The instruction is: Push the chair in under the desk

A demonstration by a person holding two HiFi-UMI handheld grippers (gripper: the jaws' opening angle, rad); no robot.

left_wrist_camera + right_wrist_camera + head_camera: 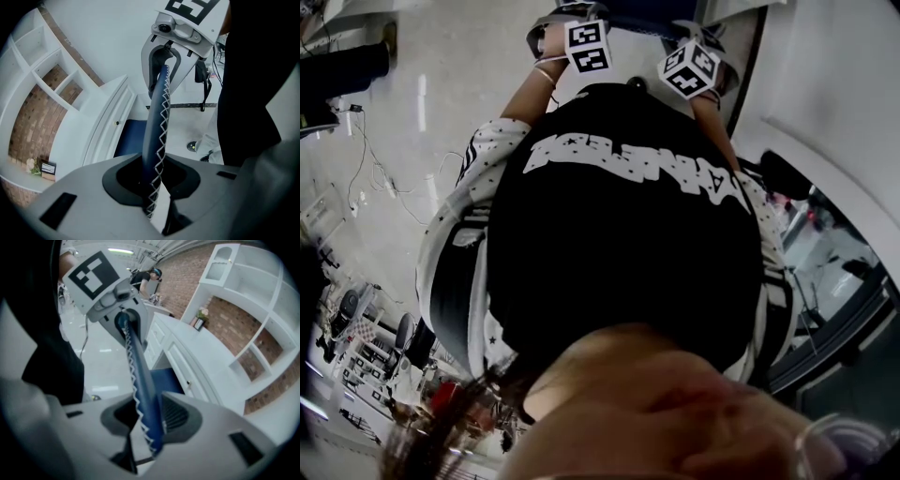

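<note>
Jaws of left gripper part-closed, pinching chair back at its top edge, blue w/ white zigzag stitch. right gripper clamps same edge. Edge's long axis runs lower centre to upper centre, gripper to gripper. White desk right of frame, near chair.

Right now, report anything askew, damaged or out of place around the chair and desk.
Nothing stands out. The left claw and right claw both grip the blue chair backrest along its stitched edge. The white desk ahead looks tidy, with its drawers shut.
</note>
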